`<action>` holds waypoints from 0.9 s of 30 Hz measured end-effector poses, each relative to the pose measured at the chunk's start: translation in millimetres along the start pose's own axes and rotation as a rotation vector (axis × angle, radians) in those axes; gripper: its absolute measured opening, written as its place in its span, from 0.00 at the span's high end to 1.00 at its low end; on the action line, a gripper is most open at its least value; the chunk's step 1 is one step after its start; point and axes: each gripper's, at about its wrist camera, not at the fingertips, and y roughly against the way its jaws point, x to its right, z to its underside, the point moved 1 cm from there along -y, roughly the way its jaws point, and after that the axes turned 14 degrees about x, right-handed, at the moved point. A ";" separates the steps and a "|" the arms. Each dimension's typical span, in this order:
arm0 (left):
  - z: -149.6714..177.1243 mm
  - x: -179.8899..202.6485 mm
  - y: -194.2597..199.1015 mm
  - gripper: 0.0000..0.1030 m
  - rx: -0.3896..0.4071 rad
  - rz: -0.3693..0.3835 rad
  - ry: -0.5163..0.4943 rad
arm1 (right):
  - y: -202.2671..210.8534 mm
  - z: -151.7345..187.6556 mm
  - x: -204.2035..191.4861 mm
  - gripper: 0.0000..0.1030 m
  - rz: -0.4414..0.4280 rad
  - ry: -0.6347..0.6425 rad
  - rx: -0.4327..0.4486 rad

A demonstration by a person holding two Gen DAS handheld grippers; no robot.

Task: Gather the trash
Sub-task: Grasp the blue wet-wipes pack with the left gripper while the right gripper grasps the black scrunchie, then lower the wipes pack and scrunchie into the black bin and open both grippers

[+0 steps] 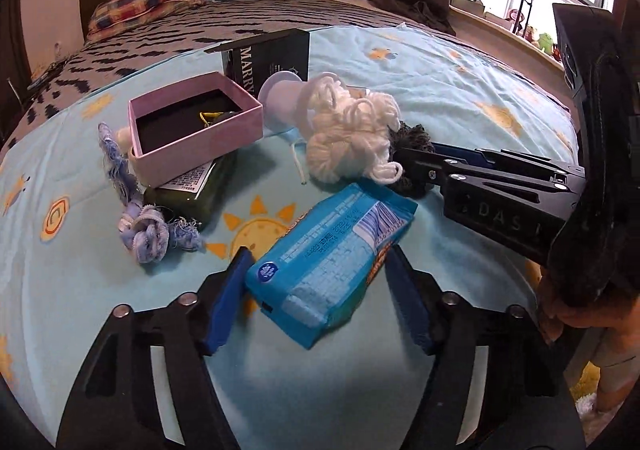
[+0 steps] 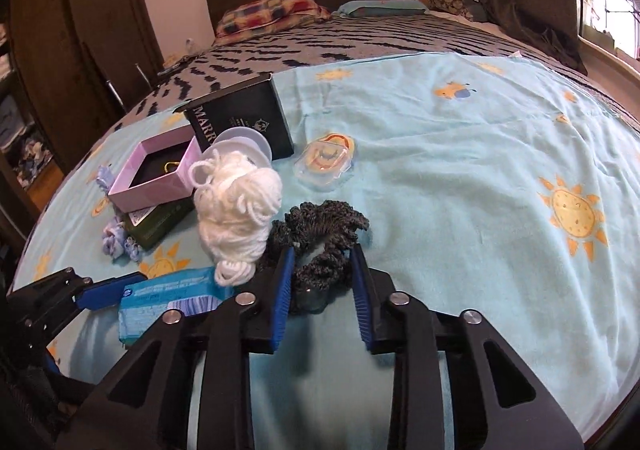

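Observation:
A blue snack packet [image 1: 324,258] lies on the light blue sun-print sheet [image 1: 460,90], between the fingers of my left gripper [image 1: 318,256], which is open around it. It also shows in the right wrist view [image 2: 168,300]. My right gripper [image 2: 322,254] is open around a dark grey crocheted scrunchie [image 2: 320,234]; the pads stand on either side of it. In the left wrist view the right gripper [image 1: 404,156] reaches in from the right beside the grey scrunchie [image 1: 412,138]. A white yarn bundle [image 1: 352,130] lies next to both.
A pink open box [image 1: 192,126] rests on a dark green box [image 1: 196,190]. A black box [image 1: 272,58], a white plastic spool [image 1: 280,98], blue frayed yarn [image 1: 148,230] and a clear plastic case [image 2: 324,160] lie around. Pillows [image 2: 272,10] and a headboard are behind.

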 end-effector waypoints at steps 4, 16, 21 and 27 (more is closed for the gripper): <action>2.6 -4.6 7.3 0.54 0.010 0.014 0.024 | 9.1 3.4 0.3 0.81 -0.006 0.005 0.012; 22.9 -3.6 45.9 0.61 0.047 0.010 0.025 | 71.3 30.4 -2.0 0.82 -0.022 0.020 0.042; 40.1 -4.5 76.1 0.62 0.071 0.015 0.054 | 99.3 50.4 -11.9 0.82 -0.049 0.037 0.045; 63.4 1.2 117.7 0.62 0.100 0.026 0.061 | 135.7 77.1 -18.5 0.82 -0.060 0.062 0.046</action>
